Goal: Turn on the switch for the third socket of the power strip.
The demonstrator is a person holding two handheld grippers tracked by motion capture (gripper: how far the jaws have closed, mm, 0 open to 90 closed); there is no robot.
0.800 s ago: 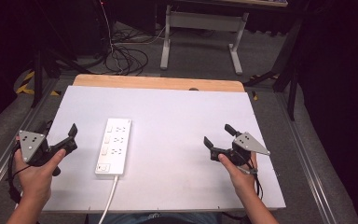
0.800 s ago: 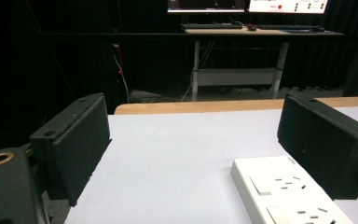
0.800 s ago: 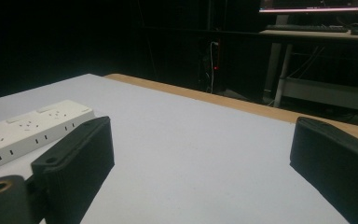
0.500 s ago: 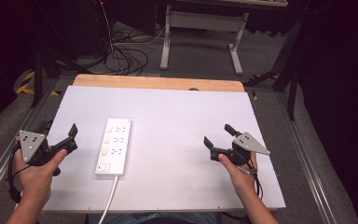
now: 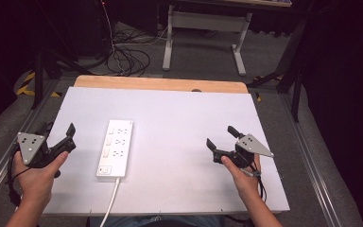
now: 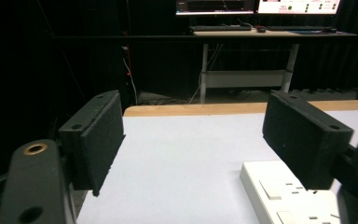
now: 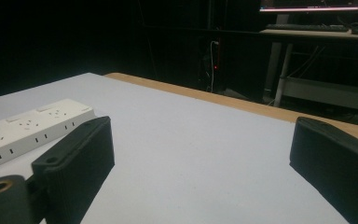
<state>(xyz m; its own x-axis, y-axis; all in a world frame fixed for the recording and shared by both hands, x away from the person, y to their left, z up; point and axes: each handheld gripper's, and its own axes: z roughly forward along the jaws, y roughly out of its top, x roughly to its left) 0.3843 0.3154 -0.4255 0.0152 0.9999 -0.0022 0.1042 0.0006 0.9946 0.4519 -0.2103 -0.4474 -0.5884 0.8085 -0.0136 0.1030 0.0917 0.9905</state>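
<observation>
1. Nothing has shifted since the earlier frames: both hands and the power strip [image 5: 115,147] sit as before.
2. Left gripper [image 5: 61,137] at the table's [image 5: 184,118] left edge, jaws spread, empty; strip just beside it.
3. Right gripper [image 5: 221,137] well apart, jaws spread, empty.
4. Bare tabletop between them.

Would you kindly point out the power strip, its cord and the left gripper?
power strip [image 5: 115,147]: high view, middle of its white top face.
cord [image 5: 111,201]: high view, white stretch near the table's front edge.
left gripper [image 5: 61,138]: high view, midway between its open jaws.
</observation>
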